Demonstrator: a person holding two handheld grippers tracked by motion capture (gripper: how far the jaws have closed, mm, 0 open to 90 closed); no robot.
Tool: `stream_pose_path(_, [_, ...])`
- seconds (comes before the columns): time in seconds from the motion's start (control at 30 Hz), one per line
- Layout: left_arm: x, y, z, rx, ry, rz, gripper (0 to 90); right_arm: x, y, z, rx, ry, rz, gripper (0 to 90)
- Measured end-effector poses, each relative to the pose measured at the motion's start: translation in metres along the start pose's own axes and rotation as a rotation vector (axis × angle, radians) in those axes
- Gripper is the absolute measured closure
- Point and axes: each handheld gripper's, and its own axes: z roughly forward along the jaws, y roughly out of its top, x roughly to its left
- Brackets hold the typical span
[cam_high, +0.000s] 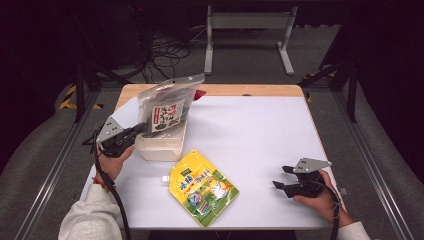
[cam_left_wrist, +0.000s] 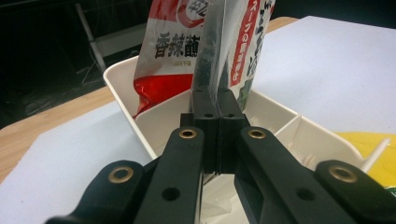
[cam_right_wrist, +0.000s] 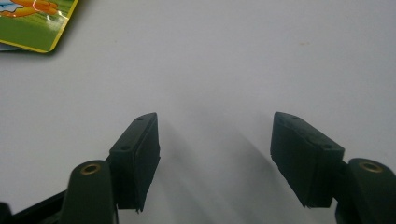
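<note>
A clear bag of dark seaweed (cam_high: 167, 107) with a red and white label stands upright in a white divided bin (cam_high: 160, 150) at the table's left. My left gripper (cam_high: 141, 130) is shut on that bag's near edge. In the left gripper view the two jaws (cam_left_wrist: 217, 100) press together on the clear film of the bag (cam_left_wrist: 243, 51), and a red and white packet (cam_left_wrist: 166, 51) stands behind it in the bin (cam_left_wrist: 140, 119). A yellow spouted pouch (cam_high: 202, 187) lies flat at the front centre. My right gripper (cam_high: 280, 178) rests open on the table at the front right, nothing between its fingers (cam_right_wrist: 215, 154).
The white mat (cam_high: 260, 135) covers a wooden table (cam_high: 225, 90). A corner of the yellow pouch (cam_right_wrist: 32, 23) shows at the upper left of the right gripper view. A metal frame (cam_high: 247, 30) and cables lie on the floor beyond the table.
</note>
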Motion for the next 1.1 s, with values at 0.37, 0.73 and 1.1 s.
stream_pose_path(0.37, [0.002, -0.007, 0.001, -0.018, -0.022, -0.02, 90.0, 0.001, 0.0, 0.001, 0.007, 0.0, -0.005, 32.7])
stream_pose_path(0.73, [-0.005, -0.001, -0.006, -0.017, 0.001, -0.021, 78.5, 0.001, 0.002, 0.001, -0.001, 0.003, -0.008, 32.7])
stream_pose_path(1.1, [-0.006, -0.008, -0.032, 0.004, 0.095, -0.062, 60.0, 0.0, 0.007, 0.0, -0.052, -0.012, 0.001, 34.1])
